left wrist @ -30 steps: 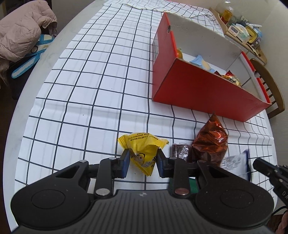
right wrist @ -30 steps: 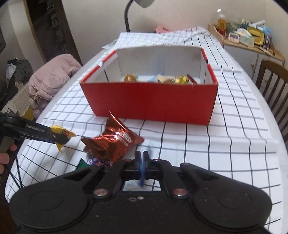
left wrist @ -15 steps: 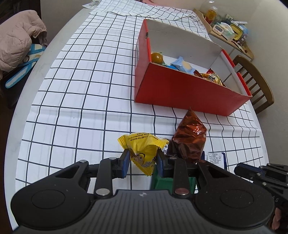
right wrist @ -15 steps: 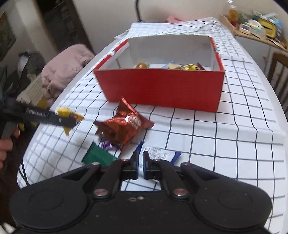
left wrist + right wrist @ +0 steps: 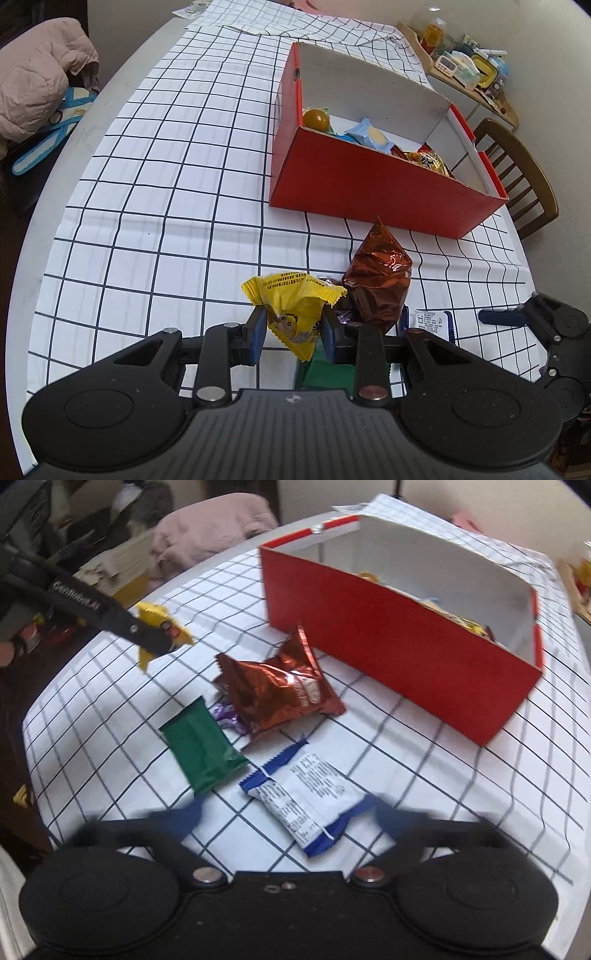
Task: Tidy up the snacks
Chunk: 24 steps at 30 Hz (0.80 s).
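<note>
My left gripper (image 5: 293,334) is shut on a yellow snack packet (image 5: 293,306) and holds it above the table; it also shows in the right wrist view (image 5: 159,631). My right gripper (image 5: 284,814) is open, its blurred fingers wide apart just behind a white-and-blue packet (image 5: 303,794). A green packet (image 5: 201,746), a small purple wrapper (image 5: 227,716) and a shiny red-brown bag (image 5: 277,690) lie on the checked cloth. The red box (image 5: 373,181) holds several snacks.
A wooden chair (image 5: 517,173) stands at the table's right edge. A pink jacket (image 5: 37,85) lies off the left edge. A shelf with jars and boxes (image 5: 465,66) is behind the box. Checked cloth (image 5: 166,166) left of the box is bare.
My right gripper has opened from shut and swung left and down over the white-and-blue packet. My left gripper has lifted a little with the yellow packet still in it.
</note>
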Each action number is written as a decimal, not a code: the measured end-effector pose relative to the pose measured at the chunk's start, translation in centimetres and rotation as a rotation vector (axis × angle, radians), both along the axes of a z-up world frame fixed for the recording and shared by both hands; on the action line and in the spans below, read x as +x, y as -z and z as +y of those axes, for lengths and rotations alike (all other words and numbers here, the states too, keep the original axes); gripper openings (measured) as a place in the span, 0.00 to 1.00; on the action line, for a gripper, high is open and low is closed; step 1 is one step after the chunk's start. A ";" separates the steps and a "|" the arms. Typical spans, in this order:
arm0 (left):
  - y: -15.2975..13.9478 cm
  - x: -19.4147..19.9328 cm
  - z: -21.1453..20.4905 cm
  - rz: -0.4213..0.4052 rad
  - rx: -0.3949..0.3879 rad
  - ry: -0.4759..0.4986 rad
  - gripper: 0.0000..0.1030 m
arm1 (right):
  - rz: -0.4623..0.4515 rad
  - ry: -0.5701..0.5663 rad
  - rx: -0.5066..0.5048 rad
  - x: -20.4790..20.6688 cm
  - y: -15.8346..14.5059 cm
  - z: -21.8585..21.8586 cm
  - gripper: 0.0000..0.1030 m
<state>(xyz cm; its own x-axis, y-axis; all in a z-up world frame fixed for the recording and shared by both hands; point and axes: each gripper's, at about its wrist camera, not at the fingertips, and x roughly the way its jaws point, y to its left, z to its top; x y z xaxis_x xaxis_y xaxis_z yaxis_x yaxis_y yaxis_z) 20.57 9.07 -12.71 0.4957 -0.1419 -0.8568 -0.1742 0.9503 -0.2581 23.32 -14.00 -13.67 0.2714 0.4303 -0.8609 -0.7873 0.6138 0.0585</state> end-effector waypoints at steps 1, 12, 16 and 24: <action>0.0 0.0 0.1 0.000 0.000 -0.006 0.29 | 0.003 -0.015 -0.008 0.1 0.1 0.2 0.91; 0.3 0.5 0.2 0.015 -0.013 -0.065 0.29 | -0.092 -0.429 -0.229 0.9 2.5 3.4 0.88; 0.4 0.6 0.0 0.015 -0.019 -0.076 0.29 | -0.047 -0.478 -0.237 2.1 3.0 3.8 0.81; 0.2 0.9 -0.1 0.010 -0.025 -0.082 0.29 | 0.047 -0.493 -0.236 3.2 4.2 3.4 0.95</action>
<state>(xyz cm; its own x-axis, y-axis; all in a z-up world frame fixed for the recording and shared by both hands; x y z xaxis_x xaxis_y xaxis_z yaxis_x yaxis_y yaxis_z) 21.45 8.94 -12.89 0.4983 -0.1223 -0.8584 -0.2541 0.9259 -0.2794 26.49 -10.61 -17.82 0.0449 0.2907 -0.9558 -0.9849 0.1733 0.0064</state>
